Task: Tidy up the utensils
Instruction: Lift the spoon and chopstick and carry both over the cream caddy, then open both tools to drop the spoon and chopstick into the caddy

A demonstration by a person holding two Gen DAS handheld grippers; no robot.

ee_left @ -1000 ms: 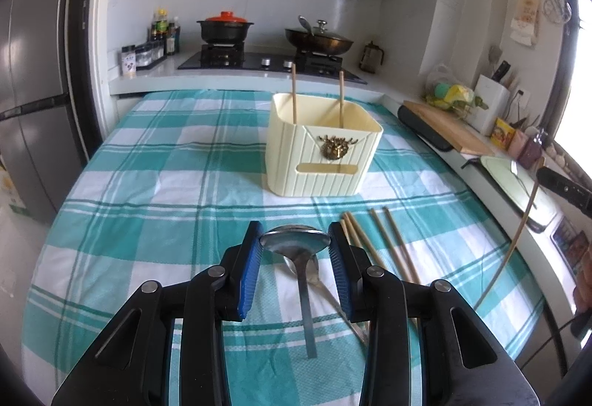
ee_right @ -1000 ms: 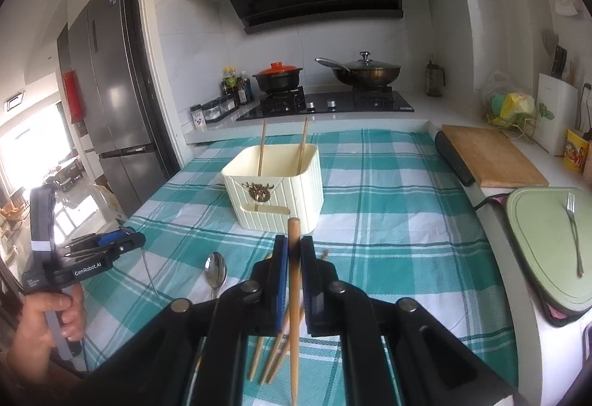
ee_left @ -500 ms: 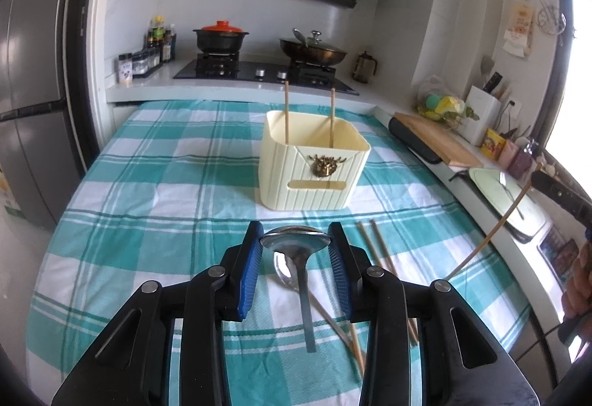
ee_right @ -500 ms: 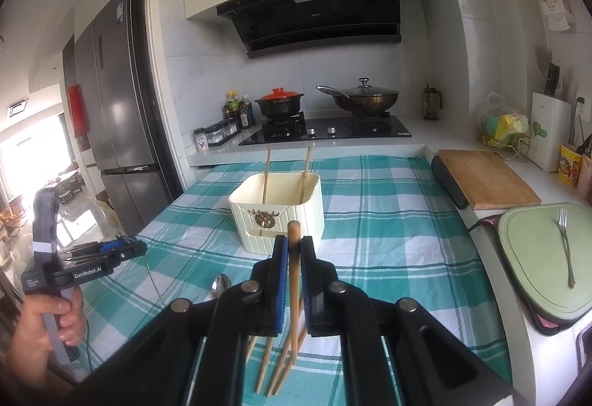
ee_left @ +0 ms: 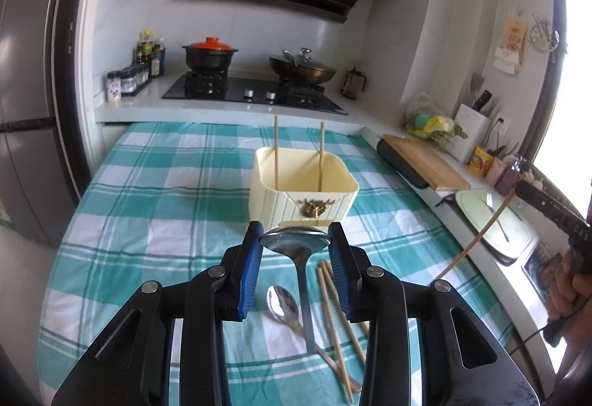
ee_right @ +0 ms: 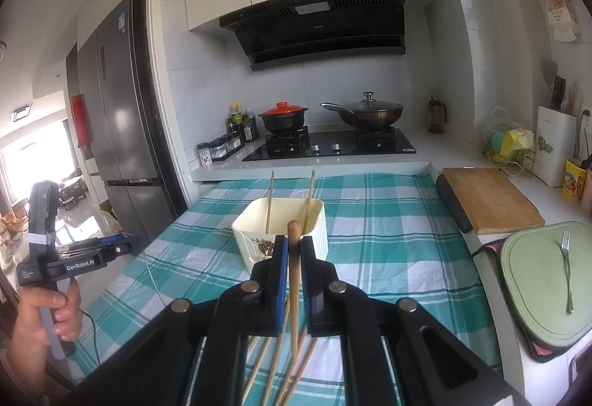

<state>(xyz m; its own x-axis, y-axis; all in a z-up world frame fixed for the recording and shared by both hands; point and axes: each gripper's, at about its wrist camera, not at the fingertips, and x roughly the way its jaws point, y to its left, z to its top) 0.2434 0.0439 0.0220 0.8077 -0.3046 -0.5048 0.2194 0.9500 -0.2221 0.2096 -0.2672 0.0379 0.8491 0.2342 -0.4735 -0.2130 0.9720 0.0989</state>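
My left gripper [ee_left: 295,247] is clamped on a steel ladle [ee_left: 296,239], its blue pads pressing the rim of the bowl on either side while the handle hangs down over the teal checked tablecloth [ee_left: 155,184]. My right gripper [ee_right: 294,258] pinches a single wooden chopstick [ee_right: 294,276] between its pads, the thick end poking up just above the fingertips and the thin end pointing down toward the cloth. Ahead of both stands the cream utensil holder [ee_left: 296,200] with a small bronze ornament on its front; two chopsticks [ee_left: 275,151] stand upright inside it, leaning against the back wall. Below the ladle, a steel spoon [ee_left: 283,304] lies flat on the cloth, and just beside it to the right lie several loose chopsticks [ee_left: 333,306], fanned out slightly. On the counter to the right, a fork [ee_right: 566,273] rests on a pale green board [ee_right: 532,287], well apart from the holder.
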